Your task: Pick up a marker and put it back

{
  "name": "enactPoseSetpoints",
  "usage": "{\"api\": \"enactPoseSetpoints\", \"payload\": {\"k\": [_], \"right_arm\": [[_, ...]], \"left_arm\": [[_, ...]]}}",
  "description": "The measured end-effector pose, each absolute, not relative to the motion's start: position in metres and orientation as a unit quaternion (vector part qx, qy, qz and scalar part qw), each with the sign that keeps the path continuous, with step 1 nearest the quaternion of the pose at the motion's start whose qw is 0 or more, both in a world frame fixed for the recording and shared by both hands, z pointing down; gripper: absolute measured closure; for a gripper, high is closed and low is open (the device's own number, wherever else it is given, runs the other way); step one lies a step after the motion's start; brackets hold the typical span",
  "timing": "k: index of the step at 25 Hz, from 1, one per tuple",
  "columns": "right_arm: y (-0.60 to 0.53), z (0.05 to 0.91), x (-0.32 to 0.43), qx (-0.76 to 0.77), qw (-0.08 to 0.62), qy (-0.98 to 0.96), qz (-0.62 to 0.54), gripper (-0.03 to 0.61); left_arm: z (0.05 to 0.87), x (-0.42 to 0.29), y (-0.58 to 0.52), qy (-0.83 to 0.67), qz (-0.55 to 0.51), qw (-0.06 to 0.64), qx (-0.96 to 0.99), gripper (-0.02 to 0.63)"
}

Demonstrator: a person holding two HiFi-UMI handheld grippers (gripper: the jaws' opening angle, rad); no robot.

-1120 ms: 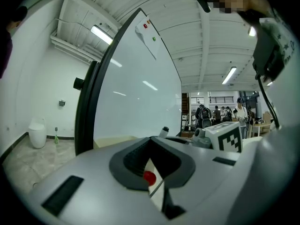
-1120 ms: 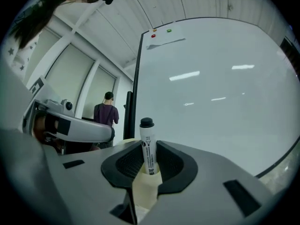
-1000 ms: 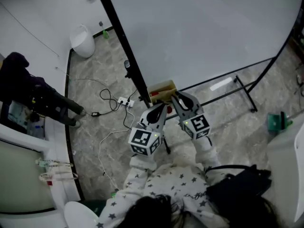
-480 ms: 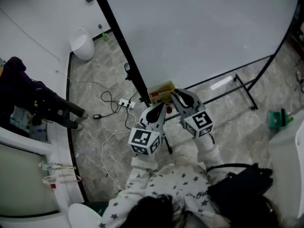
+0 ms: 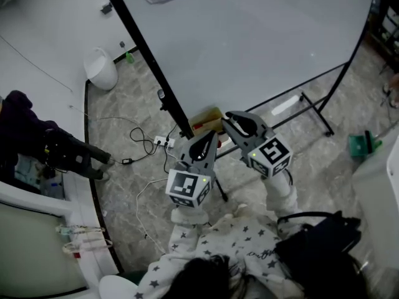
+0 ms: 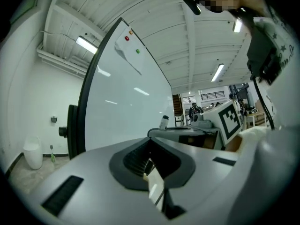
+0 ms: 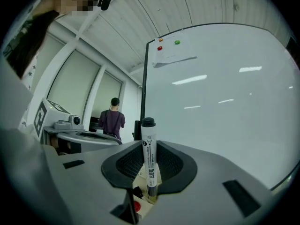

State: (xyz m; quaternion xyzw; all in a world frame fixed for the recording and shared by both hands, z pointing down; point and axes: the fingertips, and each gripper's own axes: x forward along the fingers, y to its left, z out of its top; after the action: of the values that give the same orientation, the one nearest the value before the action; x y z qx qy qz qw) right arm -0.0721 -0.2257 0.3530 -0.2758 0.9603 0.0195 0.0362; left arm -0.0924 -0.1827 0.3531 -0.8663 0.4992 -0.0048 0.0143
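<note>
A white marker (image 7: pixel 149 158) with a black cap stands upright between the jaws of my right gripper (image 7: pixel 150 172), which is shut on it. From the left gripper view the marker's capped end (image 6: pixel 163 121) shows above the right gripper (image 6: pixel 206 125). In the head view both grippers are raised side by side in front of the whiteboard (image 5: pixel 249 42), the right gripper (image 5: pixel 232 123) just above an open cardboard box (image 5: pixel 206 117) with red things inside. My left gripper (image 5: pixel 209 141) has its jaws together with nothing between them (image 6: pixel 152 165).
The whiteboard's black frame (image 5: pixel 149 67) and stand legs (image 5: pixel 312 111) cross the marble floor. A power strip with cables (image 5: pixel 163 142) lies left of the box. A white bin (image 5: pixel 101 69) stands far left. A black bag (image 5: pixel 318 242) hangs at my right side.
Both grippers have risen away from the cardboard box, the right one carrying the marker with it. The jaws look the same as before.
</note>
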Motion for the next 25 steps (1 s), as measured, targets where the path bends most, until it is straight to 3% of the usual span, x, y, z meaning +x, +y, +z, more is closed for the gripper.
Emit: {"api": "enactPoseSetpoints", "payload": {"k": [14, 25], "right_arm": [[-0.188, 0.285, -0.063, -0.25, 0.055, 0.965, 0.051, 0.503], [-0.194, 0.289, -0.061, -0.261, 0.043, 0.964, 0.039, 0.502]], "left_arm": [[0.316, -0.089, -0.17, 0.483, 0.026, 0.0, -0.875, 0.612], [0.326, -0.092, -0.175, 0.486, 0.014, -0.007, -0.874, 0.612]]}}
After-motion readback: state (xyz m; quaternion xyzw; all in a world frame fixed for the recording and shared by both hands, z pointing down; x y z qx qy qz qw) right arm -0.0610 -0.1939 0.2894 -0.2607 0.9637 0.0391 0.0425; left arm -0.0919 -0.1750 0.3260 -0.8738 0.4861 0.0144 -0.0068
